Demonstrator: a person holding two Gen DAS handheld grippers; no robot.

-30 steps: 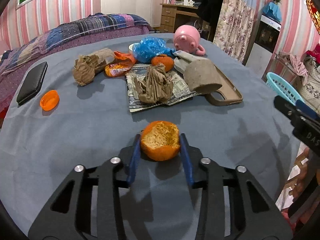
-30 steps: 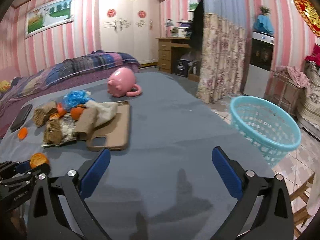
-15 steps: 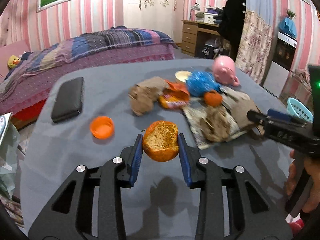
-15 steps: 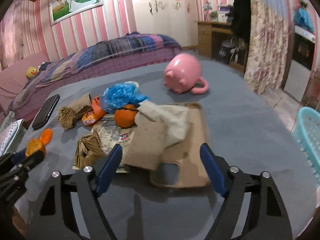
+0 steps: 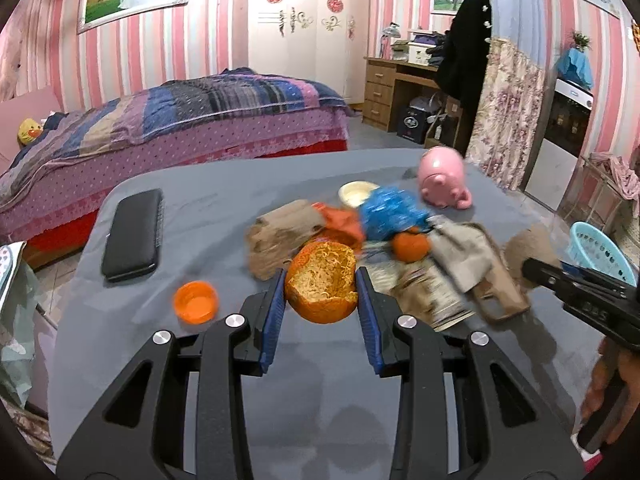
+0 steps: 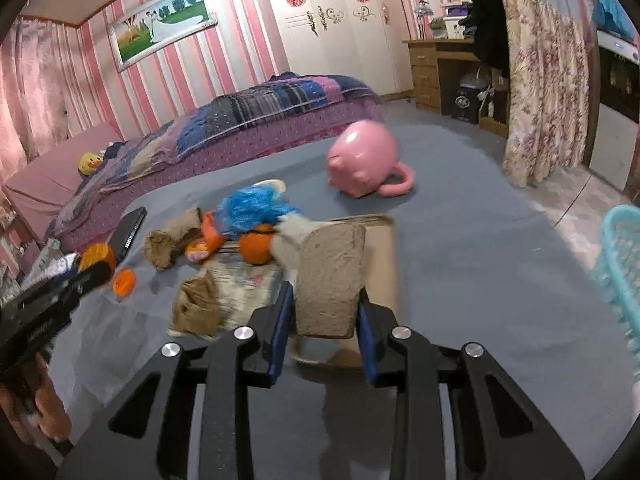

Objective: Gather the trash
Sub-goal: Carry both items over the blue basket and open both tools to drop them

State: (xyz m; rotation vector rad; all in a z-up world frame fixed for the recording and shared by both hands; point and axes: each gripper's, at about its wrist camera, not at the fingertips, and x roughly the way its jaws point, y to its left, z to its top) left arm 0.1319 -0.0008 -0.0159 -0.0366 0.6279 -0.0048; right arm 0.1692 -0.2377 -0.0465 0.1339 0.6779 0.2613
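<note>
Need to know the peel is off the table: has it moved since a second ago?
Yes. The peel, gripped in the left tongs, has lifted off the cloth; it now sits level with the brown paper wad, not short of it.

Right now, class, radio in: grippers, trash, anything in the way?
Left gripper shut on orange peel, lifted off table. Right gripper just closed on grey cardboard piece. Turquoise basket at right, path clear.
</note>
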